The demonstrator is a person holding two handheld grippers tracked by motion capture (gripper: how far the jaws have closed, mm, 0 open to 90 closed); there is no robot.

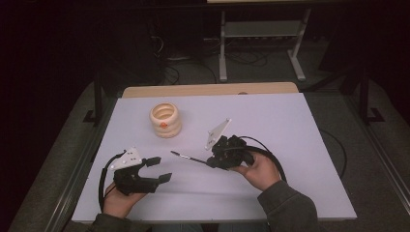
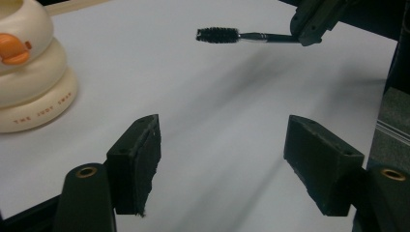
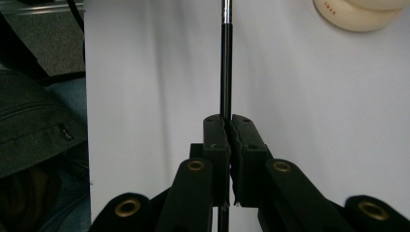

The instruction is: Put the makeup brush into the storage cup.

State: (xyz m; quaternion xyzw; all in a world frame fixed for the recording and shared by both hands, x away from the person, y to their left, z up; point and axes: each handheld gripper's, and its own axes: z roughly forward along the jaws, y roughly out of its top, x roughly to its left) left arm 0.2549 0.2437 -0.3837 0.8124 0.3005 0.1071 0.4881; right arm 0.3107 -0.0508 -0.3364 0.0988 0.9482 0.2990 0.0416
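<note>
A thin brush with a black handle, a metal ferrule and dark bristles hangs level just above the white table. My right gripper is shut on its handle, and the bristle tip points left. My left gripper sits at the front left, jaws open with nothing between them, aimed toward the brush. A cream holder made of stacked rings, with an orange mark on its side, stands upright behind and between the two grippers.
The white table top has a wooden strip along its far edge. Black cables loop from both grippers over the table. Dark floor and a metal stand's legs lie beyond the table. A dark sleeve lies at the table's near edge.
</note>
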